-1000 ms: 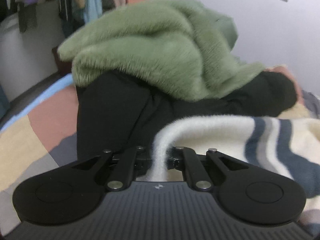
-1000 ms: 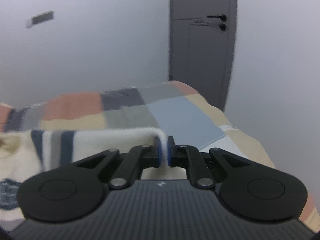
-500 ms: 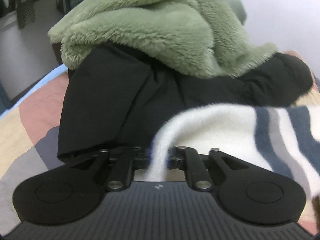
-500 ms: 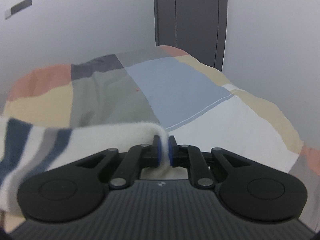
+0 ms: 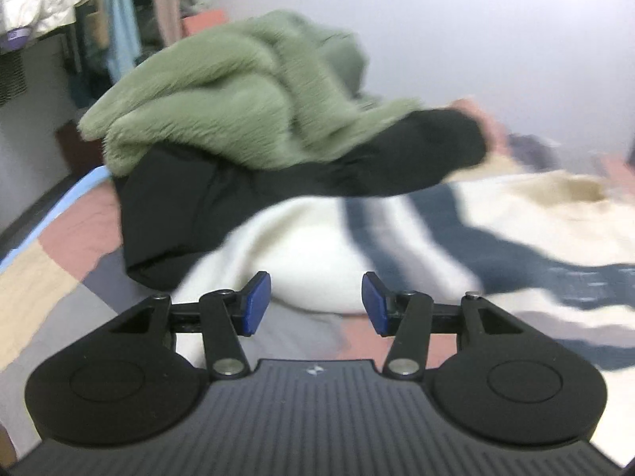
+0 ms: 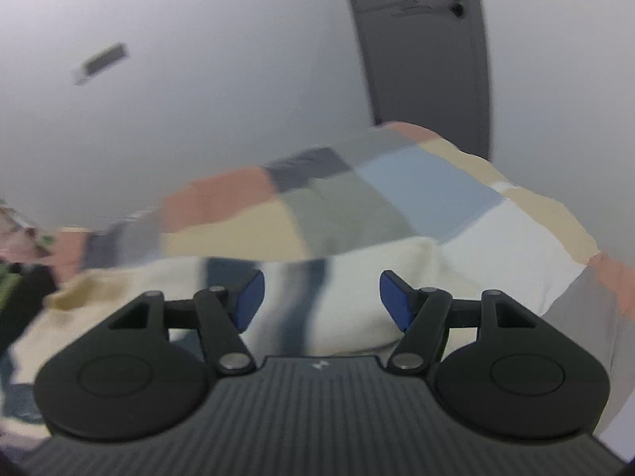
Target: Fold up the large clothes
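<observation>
Right black two-finger gripper (image 6: pixel 320 300) with blue pads (image 6: pixel 393 304), jaws opening, nothing pinched between them, cream fleece garment with navy stripes (image 6: pixel 349 297) lying ahead, patchwork pastel bedspread (image 6: pixel 416 194), dark grey door (image 6: pixel 420 51), pale wall (image 6: pixel 198 99).

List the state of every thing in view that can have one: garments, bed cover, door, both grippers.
Left gripper: fingers opening, nothing between them.
Right gripper: fingers opening, nothing between them.
Striped cream sweater: released, lying on the bed, partly folded.
Green fleece: unfolded, heaped on the black garment.
Black garment: crumpled, under the fleece.
Patchwork bed cover: spread over the bed.
Door: closed.
</observation>
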{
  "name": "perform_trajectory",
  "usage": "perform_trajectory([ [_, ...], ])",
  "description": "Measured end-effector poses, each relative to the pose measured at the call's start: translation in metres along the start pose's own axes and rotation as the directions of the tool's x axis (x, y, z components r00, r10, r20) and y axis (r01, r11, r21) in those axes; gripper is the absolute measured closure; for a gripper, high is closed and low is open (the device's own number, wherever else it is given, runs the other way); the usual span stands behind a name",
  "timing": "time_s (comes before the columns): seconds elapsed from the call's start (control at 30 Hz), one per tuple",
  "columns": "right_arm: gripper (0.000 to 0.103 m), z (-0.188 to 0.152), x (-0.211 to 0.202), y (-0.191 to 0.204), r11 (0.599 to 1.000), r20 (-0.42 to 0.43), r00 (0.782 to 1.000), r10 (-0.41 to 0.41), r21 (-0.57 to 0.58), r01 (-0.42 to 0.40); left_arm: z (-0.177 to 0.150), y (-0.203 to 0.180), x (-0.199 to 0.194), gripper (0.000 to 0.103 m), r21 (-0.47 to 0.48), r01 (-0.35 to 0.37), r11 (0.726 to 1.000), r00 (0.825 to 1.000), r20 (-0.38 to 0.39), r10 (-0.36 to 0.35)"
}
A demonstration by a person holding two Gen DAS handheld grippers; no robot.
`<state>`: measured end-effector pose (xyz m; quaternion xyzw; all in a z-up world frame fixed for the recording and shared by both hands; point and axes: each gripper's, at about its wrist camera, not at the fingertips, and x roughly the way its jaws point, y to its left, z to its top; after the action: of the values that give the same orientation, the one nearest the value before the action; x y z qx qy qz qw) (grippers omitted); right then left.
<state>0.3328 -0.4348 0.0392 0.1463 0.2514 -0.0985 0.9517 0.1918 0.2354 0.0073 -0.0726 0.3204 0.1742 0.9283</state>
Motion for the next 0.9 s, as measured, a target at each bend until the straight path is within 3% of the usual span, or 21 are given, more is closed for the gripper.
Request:
perform_trajectory([
  [0.2, 0.037, -0.015, -0.09, 0.053, 0.99, 0.009, 0.99, 0.138, -0.02, -0.138, -0.007, -0.05, -0.081, 0.046, -0.014, 0.203, 0.979, 0.979, 0.036, -0.202],
  [0.4, 0.037, -0.054, -0.165, 0.08, 0.959, 0.0, 0.959, 0.282, -0.041, -0.282, -0.042, -0.11, -0.139, 0.046, 0.021, 0.381, 0.924, 0.924, 0.021, -0.382],
  [0.67, 0.037, -0.118, -0.21, 0.076, 0.952, -0.018, 0.952, 0.306, -0.003, -0.306, -0.112, -0.19, -0.173, 0.046, 0.043, 0.557, 0.83, 0.829, -0.089, -0.552],
  [0.9, 0.037, -0.153, -0.196, 0.047, 0.969, -0.034, 0.97, 0.241, 0.069, -0.239, -0.172, -0.26, -0.173, 0.046, 0.093, 0.675, 0.732, 0.73, -0.229, -0.645],
])
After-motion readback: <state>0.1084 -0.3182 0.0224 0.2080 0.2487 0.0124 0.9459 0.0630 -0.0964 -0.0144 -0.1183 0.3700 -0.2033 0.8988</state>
